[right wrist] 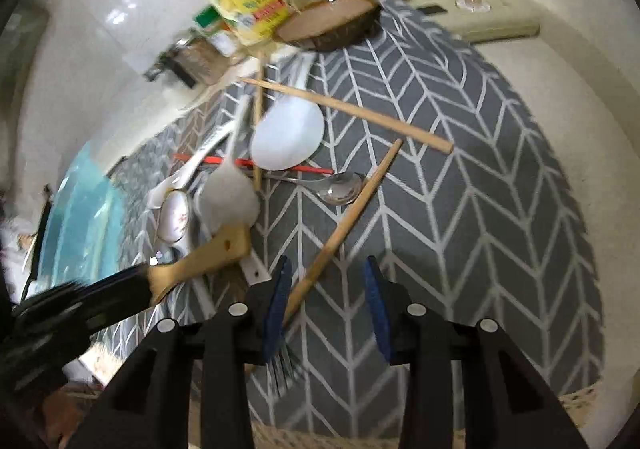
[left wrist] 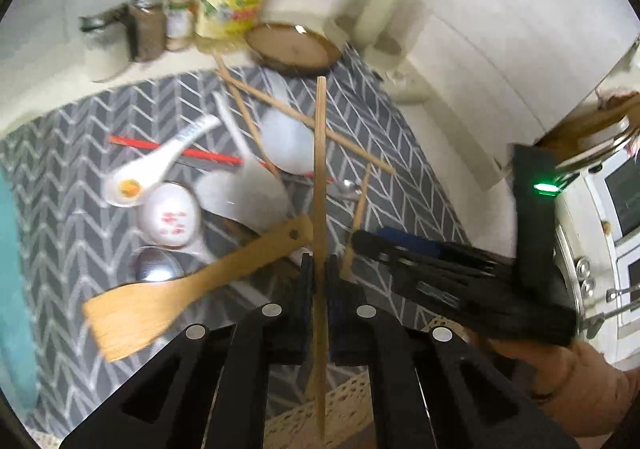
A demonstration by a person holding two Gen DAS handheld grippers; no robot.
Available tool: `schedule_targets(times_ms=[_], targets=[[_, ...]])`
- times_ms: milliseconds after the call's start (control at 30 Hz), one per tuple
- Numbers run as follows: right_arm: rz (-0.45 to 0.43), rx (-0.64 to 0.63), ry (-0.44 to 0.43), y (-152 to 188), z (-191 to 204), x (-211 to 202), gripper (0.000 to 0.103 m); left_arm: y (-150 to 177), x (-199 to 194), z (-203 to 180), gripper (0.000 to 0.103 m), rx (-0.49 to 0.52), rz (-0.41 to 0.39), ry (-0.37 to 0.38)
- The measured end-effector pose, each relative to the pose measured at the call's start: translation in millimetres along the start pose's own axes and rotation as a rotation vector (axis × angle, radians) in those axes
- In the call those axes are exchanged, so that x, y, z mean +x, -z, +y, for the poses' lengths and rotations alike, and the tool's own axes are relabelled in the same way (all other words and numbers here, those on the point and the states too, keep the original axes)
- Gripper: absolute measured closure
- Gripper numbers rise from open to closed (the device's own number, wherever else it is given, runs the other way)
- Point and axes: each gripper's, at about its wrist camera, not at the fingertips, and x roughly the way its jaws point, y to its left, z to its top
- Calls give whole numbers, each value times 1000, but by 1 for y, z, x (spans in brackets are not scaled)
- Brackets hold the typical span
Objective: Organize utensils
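Chopstick (left wrist: 320, 185) clamped in our left gripper (left wrist: 319, 273), raised over mat (left wrist: 60, 185) | right gripper (right wrist: 326, 289) open above second chopstick (right wrist: 348, 209) | we'd centre it before closing.

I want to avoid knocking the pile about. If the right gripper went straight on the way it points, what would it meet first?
Probably the wooden chopstick lying slantwise on the mat, just ahead of the open right gripper; depth is unclear.

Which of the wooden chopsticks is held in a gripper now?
The chopstick clamped upright between the left gripper fingers; the other wooden chopsticks lie loose on the mat.
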Motion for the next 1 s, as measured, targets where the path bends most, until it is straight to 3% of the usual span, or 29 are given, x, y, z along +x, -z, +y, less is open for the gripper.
schedule_targets(times_ms=[100, 133, 200, 267, 300, 333, 433, 567, 767, 1000], targets=[[-30, -41, 112, -7, 18, 12, 68, -1, -25, 12, 96, -19, -44, -19], [-47, -111, 189, -6, 30, 16, 83, -3, -30, 18, 96, -28, -55, -24], [-100, -247, 290, 3, 42, 21, 85, -4, -45, 26, 96, -41, -77, -30], [-125, -261, 288, 7, 38, 17, 88, -5, -62, 35, 96, -59, -118, -36], [-123, -229, 260, 6, 32, 13, 92, -5, -72, 41, 96, -68, -133, -35], [-120, -144, 159, 4, 18, 6, 95, -6, -78, 45, 96, -77, -144, -33], [-154, -21, 58, -1, 0, -17, 96, -6, -96, 60, 96, -102, -180, -46], [-226, -9, -16, -8, 8, -51, 96, -5, -120, 82, 96, -148, -224, -56], [-315, -73, -131, -20, 64, -95, 96, 3, -165, 122, 96, -183, -291, -97], [-331, -182, -439, -44, 197, -103, 96, 15, -206, 187, 96, -189, -283, -210]])
